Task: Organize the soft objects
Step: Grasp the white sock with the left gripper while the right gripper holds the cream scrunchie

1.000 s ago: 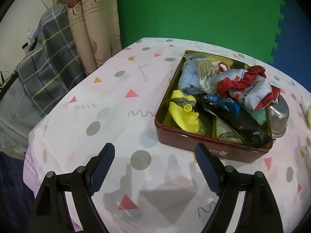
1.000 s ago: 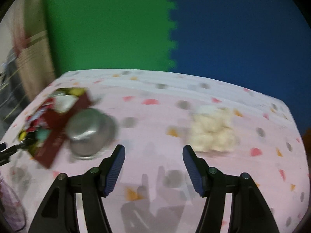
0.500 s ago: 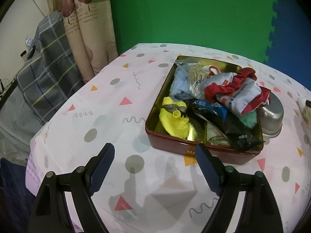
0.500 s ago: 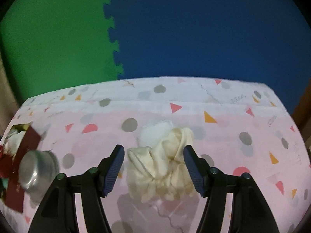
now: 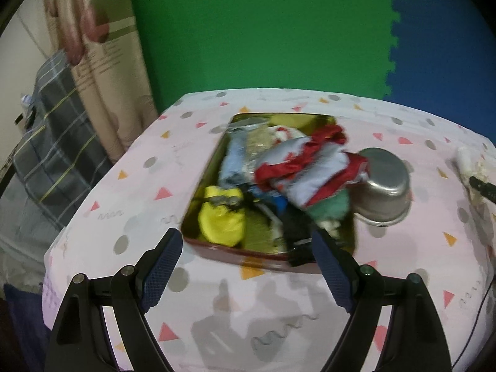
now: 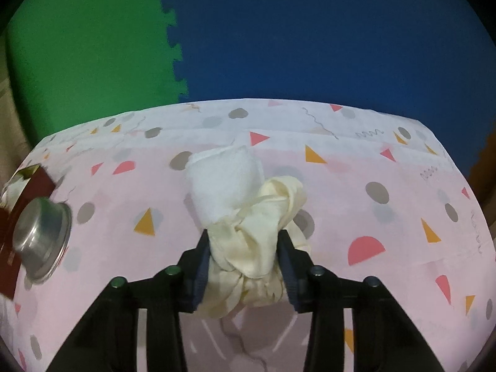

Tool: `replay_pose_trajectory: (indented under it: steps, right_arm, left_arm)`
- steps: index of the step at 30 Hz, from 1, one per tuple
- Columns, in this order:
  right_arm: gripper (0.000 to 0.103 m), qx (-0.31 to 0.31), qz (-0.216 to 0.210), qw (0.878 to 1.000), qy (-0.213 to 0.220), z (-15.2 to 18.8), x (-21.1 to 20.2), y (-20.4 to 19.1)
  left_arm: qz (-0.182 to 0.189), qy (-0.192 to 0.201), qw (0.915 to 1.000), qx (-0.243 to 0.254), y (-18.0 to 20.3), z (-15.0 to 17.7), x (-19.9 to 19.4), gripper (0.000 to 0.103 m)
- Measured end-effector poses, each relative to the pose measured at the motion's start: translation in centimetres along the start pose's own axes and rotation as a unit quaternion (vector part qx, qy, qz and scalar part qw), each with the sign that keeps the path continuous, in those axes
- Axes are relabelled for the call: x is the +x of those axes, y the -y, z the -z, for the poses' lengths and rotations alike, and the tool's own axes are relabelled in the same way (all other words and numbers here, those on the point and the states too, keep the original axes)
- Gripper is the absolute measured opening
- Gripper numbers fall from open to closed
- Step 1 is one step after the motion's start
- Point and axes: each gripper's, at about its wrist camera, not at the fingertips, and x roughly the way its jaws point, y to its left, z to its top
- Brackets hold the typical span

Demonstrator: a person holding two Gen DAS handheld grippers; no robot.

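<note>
In the right wrist view my right gripper [image 6: 245,241] is shut on a crumpled cream cloth [image 6: 254,241] that lies on the table; a white rolled towel [image 6: 223,176] touches the cloth just beyond the fingertips. In the left wrist view my left gripper [image 5: 245,248] is open and empty, just in front of the near wall of a red tin box [image 5: 248,252]. The box is heaped with soft things: a yellow item [image 5: 221,221], a red-and-white garment [image 5: 307,170], a pale blue cloth [image 5: 234,161] and a black piece [image 5: 294,232].
A steel bowl [image 5: 383,192] lies tipped against the box's right side; it also shows in the right wrist view [image 6: 40,241]. The table has a pink patterned cloth [image 5: 148,186]. A curtain and a plaid-covered seat [image 5: 52,142] stand off the left edge. Green and blue foam walls stand behind.
My right gripper moved forward onto the cream cloth and closed on it. My left gripper's view shifted so the box sits more centred; it stays open.
</note>
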Motion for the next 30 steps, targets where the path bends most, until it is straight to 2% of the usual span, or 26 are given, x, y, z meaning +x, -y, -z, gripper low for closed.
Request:
replay_pose_trajectory:
  steps: [2,3,4,7,8,14,23,27,30]
  right_arm:
    - [0.034,-0.002,-0.011,1.000,-0.007,0.8,-0.4,0.3]
    - [0.026,-0.002,-0.016,1.000,-0.010,1.1,-0.6,0.4]
    - [0.022,-0.002,-0.020,1.000,-0.012,1.5,-0.8,0.6]
    - [0.019,-0.002,-0.021,1.000,-0.014,2.6,-1.5,1.2]
    - [0.015,0.001,-0.023,1.000,-0.011,2.9,-1.9,1.5]
    - [0.013,0.014,-0.027,1.000,-0.002,3.8,-3.2,3.1]
    - [0.012,-0.002,0.018,1.000,0.007,5.5,-4.9,5.9]
    - [0.012,-0.012,0.055,0.998,0.009,6.1,-5.6,7.5]
    - [0.012,0.012,0.052,0.999,0.000,6.6,-5.5,9.1]
  left_arm:
    - [0.008,0.001,0.9999,0.008,1.0,-0.2,-0.2,0.083]
    - [0.016,0.001,0.9998,0.014,1.7,-0.4,-0.3,0.083]
    - [0.019,0.003,0.9996,0.018,2.2,-0.5,-0.3,0.083]
    - [0.034,0.005,0.9986,0.039,4.3,-0.7,-0.6,0.083]
    - [0.042,0.002,0.9981,0.045,5.2,-0.8,-0.5,0.084]
    - [0.081,-0.007,0.9939,0.075,9.9,-1.5,-0.2,0.084]
    - [0.159,-0.035,0.9813,0.103,19.5,-3.6,0.7,0.084]
    - [0.186,-0.050,0.9764,0.098,23.4,-4.8,2.0,0.084]
    - [0.203,-0.054,0.9733,0.092,26.3,-5.9,2.6,0.083]
